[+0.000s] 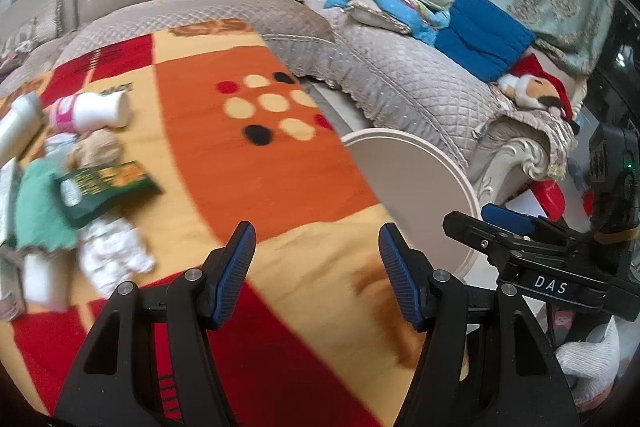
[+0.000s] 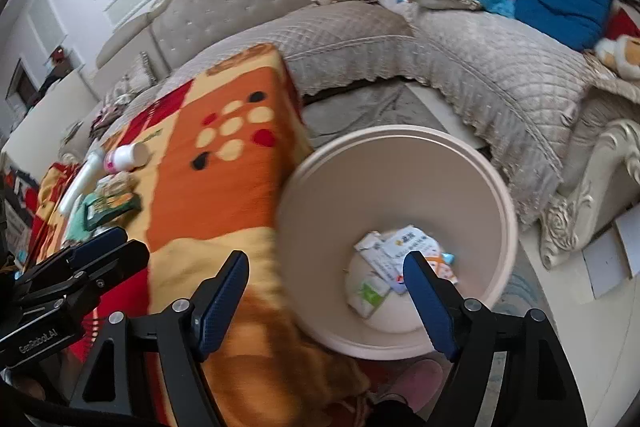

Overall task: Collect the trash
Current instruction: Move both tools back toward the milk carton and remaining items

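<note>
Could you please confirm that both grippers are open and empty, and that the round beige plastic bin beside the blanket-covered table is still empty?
Not quite: the round beige plastic bin already holds several paper packets and wrappers, as the right wrist view shows. The rest stands: the left gripper and right gripper are both open and empty.

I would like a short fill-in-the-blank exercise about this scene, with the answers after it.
1. Both grippers, left and right, are ____.
2. The bin stands to the ____ of the blanket.
3. The wrapper on the blanket is mostly ____.
4. Paper scraps lie ____ the bin.

Answers: open; right; green; inside
</note>
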